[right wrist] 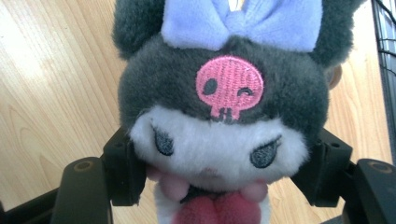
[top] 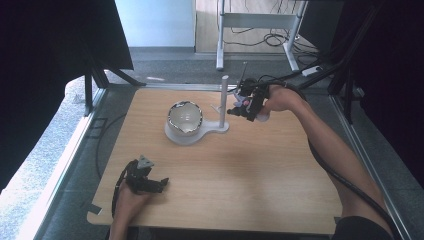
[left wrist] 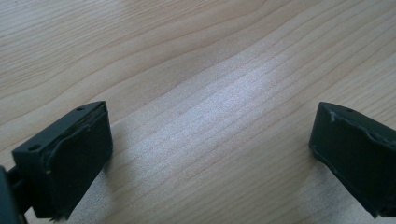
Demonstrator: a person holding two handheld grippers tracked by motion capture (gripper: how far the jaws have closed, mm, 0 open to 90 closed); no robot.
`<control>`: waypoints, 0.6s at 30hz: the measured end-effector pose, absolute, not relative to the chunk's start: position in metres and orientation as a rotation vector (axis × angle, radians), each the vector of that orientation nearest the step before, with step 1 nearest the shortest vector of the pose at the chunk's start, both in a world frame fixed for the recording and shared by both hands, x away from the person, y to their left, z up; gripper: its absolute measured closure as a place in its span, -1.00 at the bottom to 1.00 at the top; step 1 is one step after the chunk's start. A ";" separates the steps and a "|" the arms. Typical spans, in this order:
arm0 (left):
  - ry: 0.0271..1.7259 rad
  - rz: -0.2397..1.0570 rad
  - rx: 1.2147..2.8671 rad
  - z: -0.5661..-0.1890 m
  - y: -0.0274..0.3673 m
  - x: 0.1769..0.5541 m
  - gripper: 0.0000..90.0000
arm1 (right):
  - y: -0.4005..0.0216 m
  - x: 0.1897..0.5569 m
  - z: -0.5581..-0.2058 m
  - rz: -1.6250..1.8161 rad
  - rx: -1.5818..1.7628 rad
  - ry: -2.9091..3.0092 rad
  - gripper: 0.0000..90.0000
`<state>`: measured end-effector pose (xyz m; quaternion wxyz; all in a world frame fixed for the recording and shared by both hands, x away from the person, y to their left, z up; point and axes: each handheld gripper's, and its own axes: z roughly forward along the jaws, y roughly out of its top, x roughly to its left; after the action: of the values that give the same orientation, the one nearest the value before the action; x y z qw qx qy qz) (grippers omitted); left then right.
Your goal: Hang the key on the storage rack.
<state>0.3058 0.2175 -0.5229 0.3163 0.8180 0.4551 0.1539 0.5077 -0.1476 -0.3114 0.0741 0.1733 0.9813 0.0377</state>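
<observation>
Pressed between the black jaws of the right gripper (right wrist: 219, 172) is a plush toy (right wrist: 219, 116), dark grey with a white face, a pink embroidered skull on its forehead and a lilac bow; the pads squeeze its cheeks from both sides; in the high view that gripper (top: 239, 111) hangs at the far right of the table (top: 260, 175), just beside the white stand (top: 223, 107) with its upright post. Carrying seems to be the step in hand; the likely next move is to bring the toy over a resting place, perhaps the bowl (top: 184, 118) on the stand's base, and ease the jaws apart without knocking the post. At the near left the left gripper (top: 150, 184) lies low over the wood; its own view shows the jaws spread wide with bare tabletop (left wrist: 210, 93) between them. From above, the toy is a small blur; the right gripper view gives its face and the grip.
</observation>
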 end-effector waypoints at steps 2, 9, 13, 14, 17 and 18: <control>1.198 0.405 2.154 -0.523 0.218 0.306 -1.00 | -0.147 0.509 -0.316 0.117 0.522 2.950 -0.35; 1.196 0.402 2.154 -0.523 0.218 0.306 -1.00 | -0.140 0.513 -0.332 0.149 0.531 2.955 -0.35; 1.196 0.402 2.153 -0.523 0.218 0.306 -1.00 | -0.137 0.515 -0.340 0.154 0.528 2.956 -0.35; 1.196 0.402 2.154 -0.523 0.218 0.306 -1.00 | -0.136 0.516 -0.342 0.158 0.524 2.959 -0.36; 1.196 0.402 2.153 -0.523 0.218 0.306 -1.00 | -0.135 0.518 -0.348 0.163 0.516 2.964 -0.41; 1.197 0.405 2.152 -0.523 0.218 0.306 -1.00 | -0.135 0.519 -0.350 0.161 0.515 2.967 -0.44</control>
<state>0.3060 0.2175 -0.5229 0.3172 0.8178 0.4550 0.1537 0.5186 -0.1354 -0.3496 0.0627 0.1705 0.9819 0.0534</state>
